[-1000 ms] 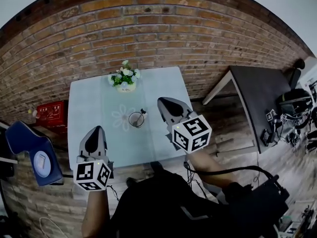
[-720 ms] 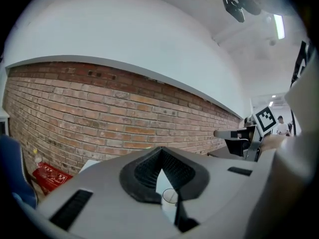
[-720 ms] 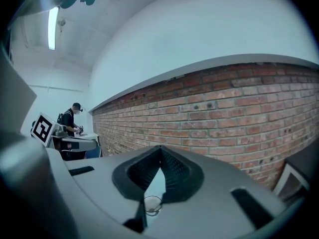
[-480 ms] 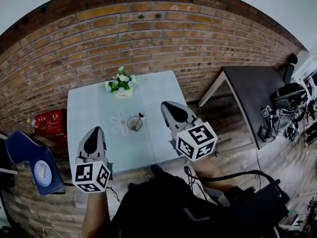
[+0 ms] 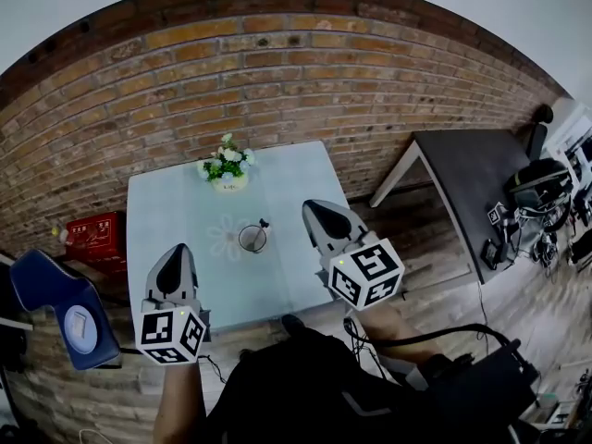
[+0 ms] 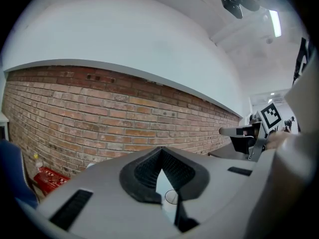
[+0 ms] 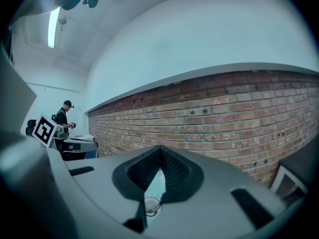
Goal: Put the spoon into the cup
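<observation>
A clear glass cup (image 5: 252, 239) stands near the middle of the pale blue table (image 5: 157, 202), with the dark spoon (image 5: 264, 223) in it, its handle leaning over the rim to the upper right. My left gripper (image 5: 178, 250) hovers over the table's front left, shut and empty. To the right of the cup, my right gripper (image 5: 313, 208) is held above the table, also shut with nothing in it. The cup (image 6: 171, 197) shows small below the closed tips of the left gripper (image 6: 161, 153). The right gripper (image 7: 160, 153) likewise looks over the cup (image 7: 151, 205).
A small pot of white flowers (image 5: 227, 166) stands at the table's far edge by the brick wall (image 5: 277, 72). A red box (image 5: 92, 231) and a blue chair (image 5: 55, 303) are on the left, a dark table (image 5: 481, 169) on the right. A person (image 7: 62, 118) stands far off.
My right gripper has drawn slightly up and back from the cup, still shut and empty. The left gripper has kept its place. The spoon stays in the cup.
</observation>
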A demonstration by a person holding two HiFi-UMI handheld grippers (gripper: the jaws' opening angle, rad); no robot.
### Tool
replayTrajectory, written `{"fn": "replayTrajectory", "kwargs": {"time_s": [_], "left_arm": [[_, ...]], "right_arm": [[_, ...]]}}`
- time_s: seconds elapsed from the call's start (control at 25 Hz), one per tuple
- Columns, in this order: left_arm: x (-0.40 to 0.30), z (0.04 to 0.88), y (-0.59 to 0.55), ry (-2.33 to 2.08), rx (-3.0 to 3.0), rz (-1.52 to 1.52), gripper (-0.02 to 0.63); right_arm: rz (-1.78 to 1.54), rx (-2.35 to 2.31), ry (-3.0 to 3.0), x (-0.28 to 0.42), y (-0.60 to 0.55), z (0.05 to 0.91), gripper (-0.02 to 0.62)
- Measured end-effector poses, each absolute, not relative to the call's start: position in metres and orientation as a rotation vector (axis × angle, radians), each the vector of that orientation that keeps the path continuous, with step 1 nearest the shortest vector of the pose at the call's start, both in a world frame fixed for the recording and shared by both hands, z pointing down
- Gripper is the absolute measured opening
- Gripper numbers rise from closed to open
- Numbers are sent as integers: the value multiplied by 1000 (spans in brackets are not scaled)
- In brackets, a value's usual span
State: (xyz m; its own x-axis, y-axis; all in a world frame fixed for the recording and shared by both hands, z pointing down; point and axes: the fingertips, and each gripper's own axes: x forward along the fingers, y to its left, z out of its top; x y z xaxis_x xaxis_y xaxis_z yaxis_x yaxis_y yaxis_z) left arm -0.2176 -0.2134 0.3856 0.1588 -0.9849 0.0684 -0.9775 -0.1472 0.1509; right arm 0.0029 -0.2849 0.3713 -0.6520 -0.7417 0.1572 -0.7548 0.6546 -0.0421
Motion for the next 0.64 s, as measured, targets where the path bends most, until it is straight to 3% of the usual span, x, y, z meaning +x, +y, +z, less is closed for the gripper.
{"fn": "replayTrajectory", "kwargs": {"time_s": [0.64], "left_arm": [[-216, 377, -216, -1976, 2262, -57, 8]], "right_arm": [[143, 1246, -2746, 7, -293, 367, 18]]}}
